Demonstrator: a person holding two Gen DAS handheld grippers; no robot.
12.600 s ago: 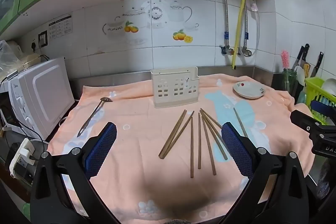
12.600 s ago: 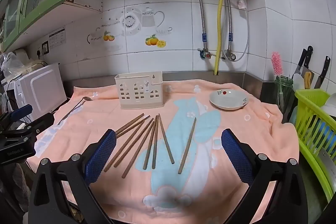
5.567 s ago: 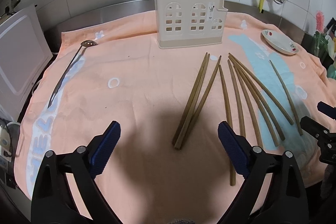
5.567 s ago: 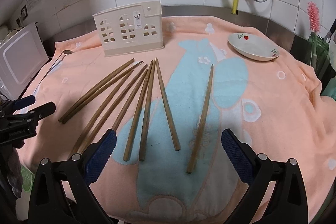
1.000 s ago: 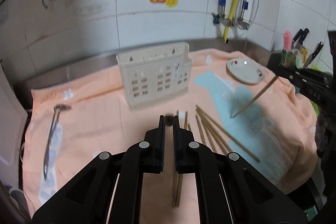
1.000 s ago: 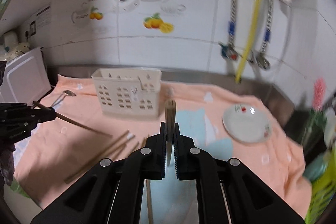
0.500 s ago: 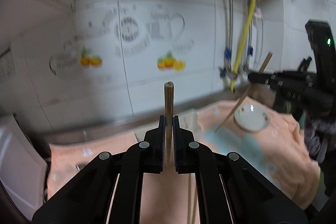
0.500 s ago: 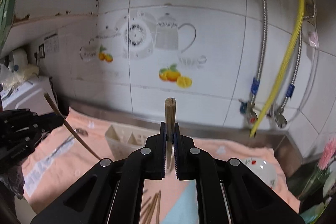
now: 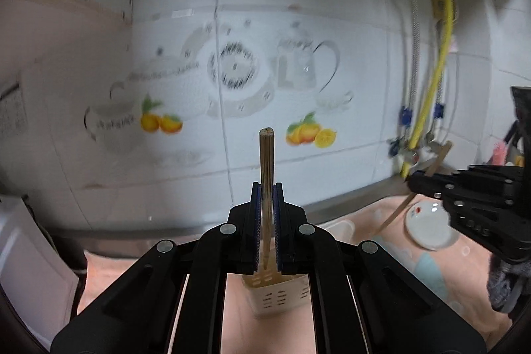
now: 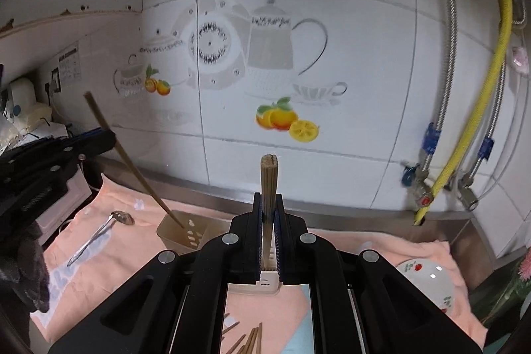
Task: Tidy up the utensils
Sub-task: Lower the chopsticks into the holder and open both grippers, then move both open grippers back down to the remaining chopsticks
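My left gripper (image 9: pixel 266 188) is shut on a brown chopstick (image 9: pixel 266 161) held upright; its lower end dips into the left end of the cream utensil holder (image 9: pixel 282 297). In the right wrist view that chopstick (image 10: pixel 132 165) leans into the holder's left compartment (image 10: pixel 186 231), and the left gripper (image 10: pixel 109 138) shows at the left. My right gripper (image 10: pixel 268 198) is shut on another chopstick (image 10: pixel 269 184), upright above the holder's right part. In the left wrist view the right gripper (image 9: pixel 411 183) shows with its chopstick (image 9: pixel 415 184). Several chopstick ends (image 10: pixel 249 340) lie on the towel.
A peach towel (image 10: pixel 365 247) covers the counter. A metal slotted spoon (image 10: pixel 99 234) lies at its left. A small white dish (image 10: pixel 428 281) sits at the right. The tiled wall, steel hoses and a yellow hose (image 10: pixel 478 88) stand behind. A white appliance (image 9: pixel 33 271) is at the far left.
Both grippers have moved forward and lower toward the holder. The left chopstick's lower end has gone into the holder's left compartment. Both stay shut on their chopsticks.
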